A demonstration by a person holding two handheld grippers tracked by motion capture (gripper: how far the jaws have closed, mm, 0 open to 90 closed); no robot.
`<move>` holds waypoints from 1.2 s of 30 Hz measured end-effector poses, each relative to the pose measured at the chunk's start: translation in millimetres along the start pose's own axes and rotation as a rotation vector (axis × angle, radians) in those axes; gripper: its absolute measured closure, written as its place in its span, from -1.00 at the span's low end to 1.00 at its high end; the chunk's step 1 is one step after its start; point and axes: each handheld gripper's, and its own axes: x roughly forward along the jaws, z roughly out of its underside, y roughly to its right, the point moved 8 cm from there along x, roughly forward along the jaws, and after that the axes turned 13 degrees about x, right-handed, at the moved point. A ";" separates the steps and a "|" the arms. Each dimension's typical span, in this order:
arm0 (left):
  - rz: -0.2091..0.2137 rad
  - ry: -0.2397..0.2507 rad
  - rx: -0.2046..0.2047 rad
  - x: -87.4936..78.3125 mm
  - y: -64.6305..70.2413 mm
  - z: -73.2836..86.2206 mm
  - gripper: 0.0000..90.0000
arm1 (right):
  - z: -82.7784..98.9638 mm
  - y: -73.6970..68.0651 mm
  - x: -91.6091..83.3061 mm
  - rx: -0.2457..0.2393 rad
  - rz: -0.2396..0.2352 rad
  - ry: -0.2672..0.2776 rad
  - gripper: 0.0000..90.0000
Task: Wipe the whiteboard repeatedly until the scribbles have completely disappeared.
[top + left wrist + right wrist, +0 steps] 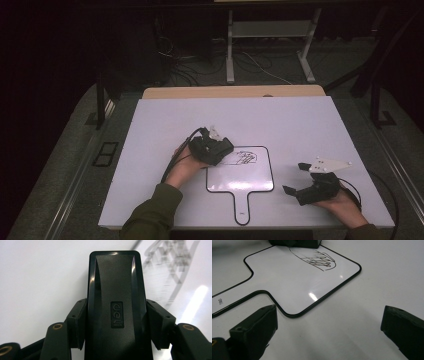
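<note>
In the high view, the left gripper (216,148) sits at the upper left of the whiteboard (240,181) on the desk (300,125), beside the scribble (244,158); the right gripper (298,178) rests right of it. In the left gripper view, the jaws clamp a black eraser (116,302). In the right gripper view, the jaws stand wide, holding nothing, near the whiteboard's (287,282) corner.

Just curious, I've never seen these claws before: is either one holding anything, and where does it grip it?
The left claw clamps a black whiteboard eraser by its two long sides, near the middle. The right claw is open and holds nothing.
</note>
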 end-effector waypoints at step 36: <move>-0.027 -0.017 0.010 5.0 -6.4 -5.7 -0.13 | 0.1 0.2 0.5 -0.003 0.001 0.000 -1.00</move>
